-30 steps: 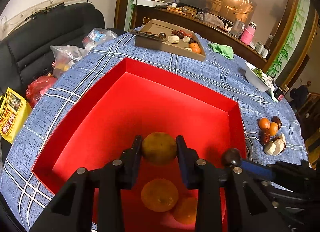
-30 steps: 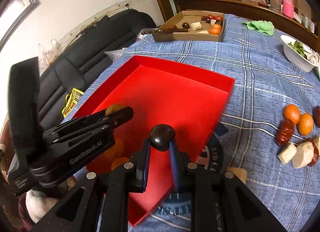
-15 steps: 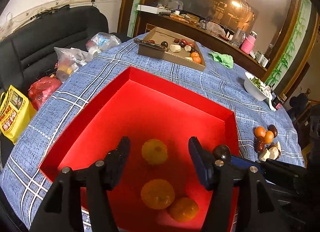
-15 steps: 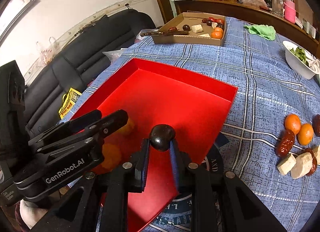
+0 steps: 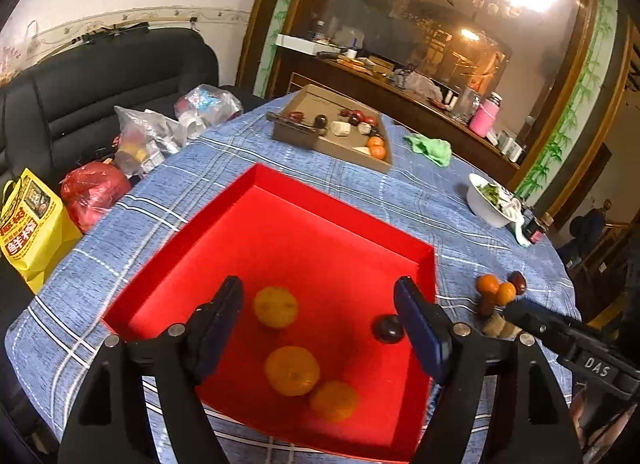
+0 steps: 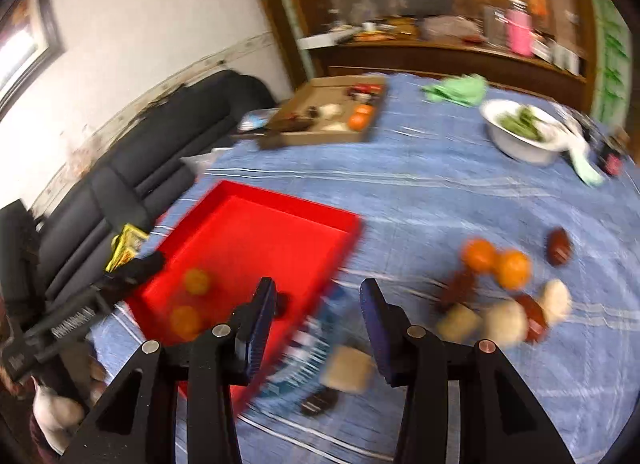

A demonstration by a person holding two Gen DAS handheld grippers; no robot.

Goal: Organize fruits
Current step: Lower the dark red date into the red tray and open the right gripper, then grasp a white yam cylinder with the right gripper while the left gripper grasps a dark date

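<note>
In the red box (image 5: 340, 232), toward its near end, three oranges lie loose: one (image 5: 276, 306) between the left gripper's (image 5: 318, 328) spread fingers but touched by neither, a second (image 5: 292, 370) at about 6 o'clock from it, a third (image 5: 334, 400) touching that one. A dark round fruit (image 5: 387, 329) sits at roughly 3 o'clock from the first orange, close to the box's right wall. The left jaws are opening with nothing pressed between the pads. In the right wrist view, which is badly blurred, the right gripper (image 6: 318, 316) is also opening, its jaws empty and pointed over the blue tablecloth (image 6: 420, 192) just off the box's corner. The remaining pile (image 6: 496, 264) of oranges, dark fruits and pale chunks lies at about 2 o'clock from it, well clear of the box. The step in hand looks like release and reach: let both jaws finish parting, lift straight clear so no fruit rolls, then approach a single outer fruit of the pile from above, fingers straddling it without nudging its neighbours.
</note>
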